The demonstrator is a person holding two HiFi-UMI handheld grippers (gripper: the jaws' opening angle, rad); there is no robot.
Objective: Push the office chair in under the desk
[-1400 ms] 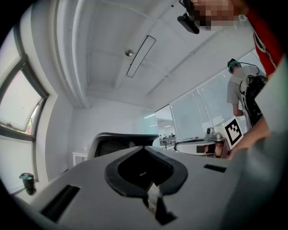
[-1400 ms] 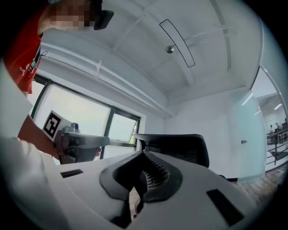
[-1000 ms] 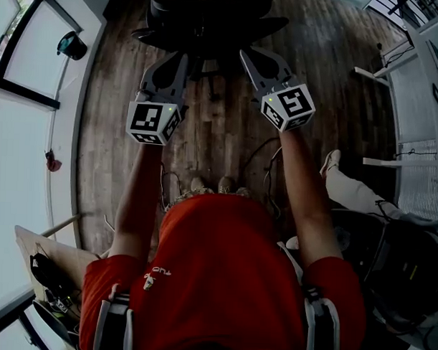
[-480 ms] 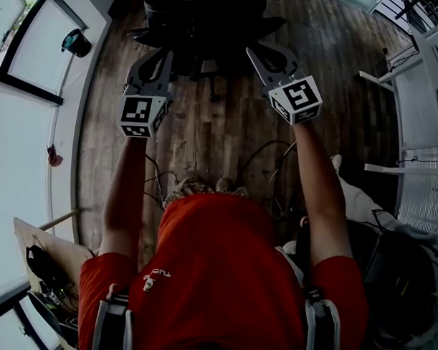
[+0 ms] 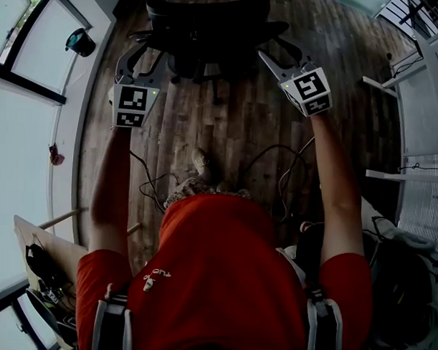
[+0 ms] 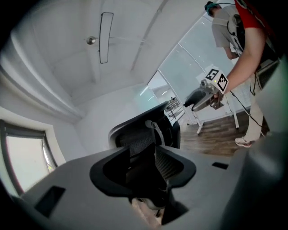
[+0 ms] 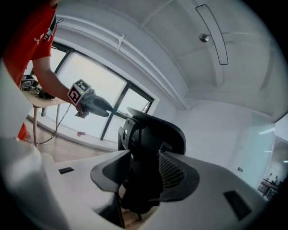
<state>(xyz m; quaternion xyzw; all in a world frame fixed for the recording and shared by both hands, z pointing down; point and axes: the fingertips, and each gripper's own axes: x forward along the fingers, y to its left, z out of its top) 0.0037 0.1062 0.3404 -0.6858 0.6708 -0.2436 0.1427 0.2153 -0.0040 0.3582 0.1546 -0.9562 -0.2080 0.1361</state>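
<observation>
The black office chair [image 5: 210,30] stands at the top of the head view on the wood floor. My left gripper [image 5: 136,51] is at its left side and my right gripper [image 5: 279,52] at its right side, both pointing at it. Both pairs of jaws have just been opening. In the left gripper view the chair's mesh back [image 6: 144,132] fills the gap of my left gripper [image 6: 150,157]. The right gripper view has the back's black shell [image 7: 155,134] in the gap of my right gripper [image 7: 144,168]. I cannot tell whether any pad touches it. No desk is clearly visible.
A glass window wall [image 5: 30,128] runs along the left. White desk frames [image 5: 394,87] stand at the right. Loose cables [image 5: 277,162] lie on the floor in front of my feet. Dark bags [image 5: 405,285] sit at the lower right.
Both grippers moved forward and apart, following the chair, which rolled further away. Their jaws, shut before, now stand apart. Both wrists have rolled.
</observation>
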